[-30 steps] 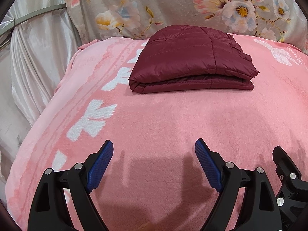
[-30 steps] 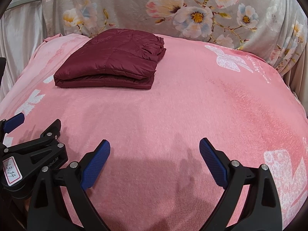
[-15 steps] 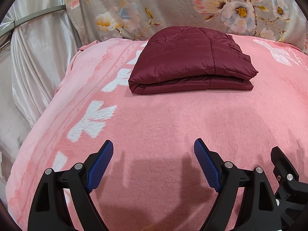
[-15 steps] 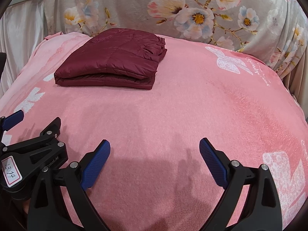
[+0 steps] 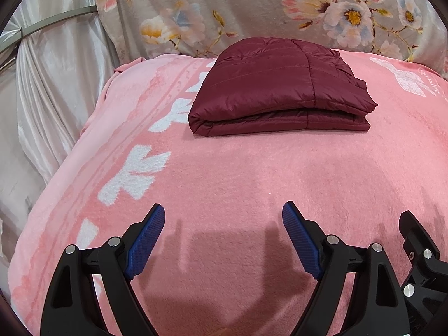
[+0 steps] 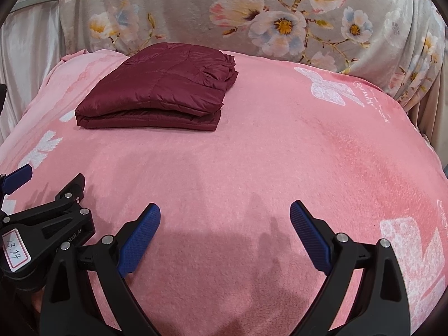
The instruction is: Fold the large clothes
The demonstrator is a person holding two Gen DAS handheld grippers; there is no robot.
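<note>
Little has changed over the last second: the maroon jacket sits in the same spot, and both tools have eased only slightly back from it, a sign the folding looks finished. The jacket lies as a compact, squared bundle of at least 2 stacked layers on the pink blanket, toward its far edge, just in front of the flowered cloth. The left gripper hangs near the blanket's near edge, well apart from the jacket, jaws spread wide and holding nothing. The right gripper does the same beside it. The jacket's shell is smooth, faintly glossy and quilted in thin lines; the blanket is fuzzy fleece with white butterfly shapes; silvery satin drapes hang left of the jacket.
</note>
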